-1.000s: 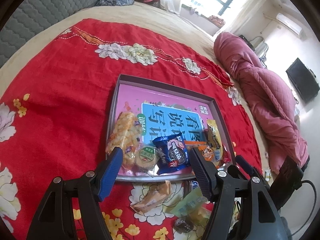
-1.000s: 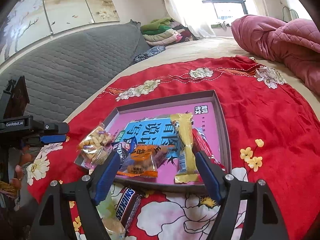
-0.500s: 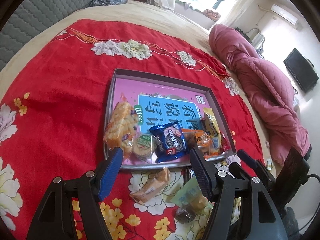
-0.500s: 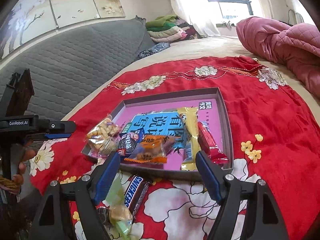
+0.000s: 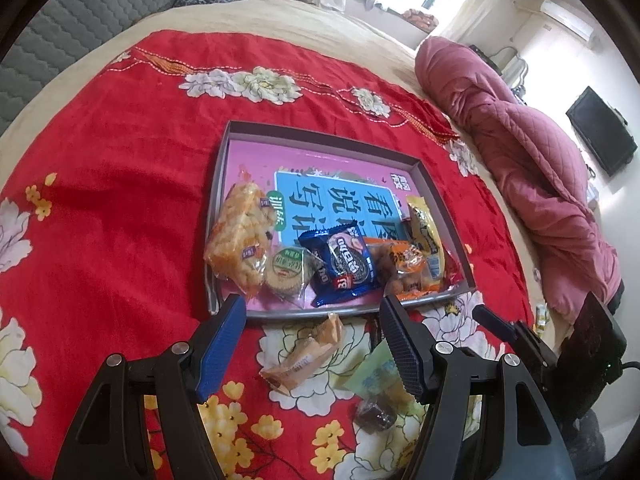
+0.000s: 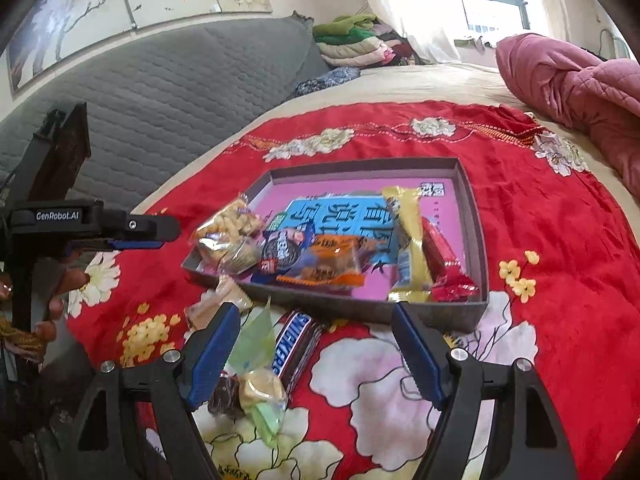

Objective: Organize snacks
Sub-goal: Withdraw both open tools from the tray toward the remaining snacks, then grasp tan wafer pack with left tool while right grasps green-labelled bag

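Snickers bar (image 6: 295, 346) on red cloth (image 6: 560, 280), Oreo pack (image 5: 347, 261) in tray (image 5: 320, 140)

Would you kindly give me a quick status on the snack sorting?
Both tongs open, empty: left tongs, right tongs. Tray part filled. Snickers bar and green packet loose on the cloth. Nothing blocking.

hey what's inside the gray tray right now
The tray holds a blue-and-pink printed sheet and, over its near part, seven snack packets. Anything beneath the packets is hidden.
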Tool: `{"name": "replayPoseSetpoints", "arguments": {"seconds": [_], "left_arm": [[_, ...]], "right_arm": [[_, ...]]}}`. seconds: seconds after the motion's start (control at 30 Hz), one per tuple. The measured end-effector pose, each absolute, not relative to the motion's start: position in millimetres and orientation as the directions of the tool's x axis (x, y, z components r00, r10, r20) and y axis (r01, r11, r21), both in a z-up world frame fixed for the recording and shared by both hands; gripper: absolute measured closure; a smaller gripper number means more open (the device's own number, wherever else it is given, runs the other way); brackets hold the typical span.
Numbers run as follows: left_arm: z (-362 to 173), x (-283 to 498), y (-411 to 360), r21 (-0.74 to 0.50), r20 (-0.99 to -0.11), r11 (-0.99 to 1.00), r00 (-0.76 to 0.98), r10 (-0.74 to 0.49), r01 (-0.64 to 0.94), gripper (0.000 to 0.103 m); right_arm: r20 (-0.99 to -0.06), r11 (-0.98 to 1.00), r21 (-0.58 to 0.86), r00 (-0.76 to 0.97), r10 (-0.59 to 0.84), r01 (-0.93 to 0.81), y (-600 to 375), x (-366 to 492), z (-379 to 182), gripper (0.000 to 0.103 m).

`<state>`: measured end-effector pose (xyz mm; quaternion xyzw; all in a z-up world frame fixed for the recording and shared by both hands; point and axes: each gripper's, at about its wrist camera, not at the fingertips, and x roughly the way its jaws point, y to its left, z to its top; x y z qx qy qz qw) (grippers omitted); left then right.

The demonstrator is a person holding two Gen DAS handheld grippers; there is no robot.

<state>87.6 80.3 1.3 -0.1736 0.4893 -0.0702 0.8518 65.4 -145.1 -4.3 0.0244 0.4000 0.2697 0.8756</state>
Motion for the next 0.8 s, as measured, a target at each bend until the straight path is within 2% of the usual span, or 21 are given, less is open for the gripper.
{"name": "replayPoseSetpoints", "arguments": {"seconds": [0.8], "left_arm": [[-15.9,77.7,62.5,-0.28,-0.851,0.96,0.458,-0.257,0.019,0.032]], "right_arm": [[-0.775,0.843,0.221,0.435,0.457,-0.491,-126.3,49.6,-25.1,0.026]]}}
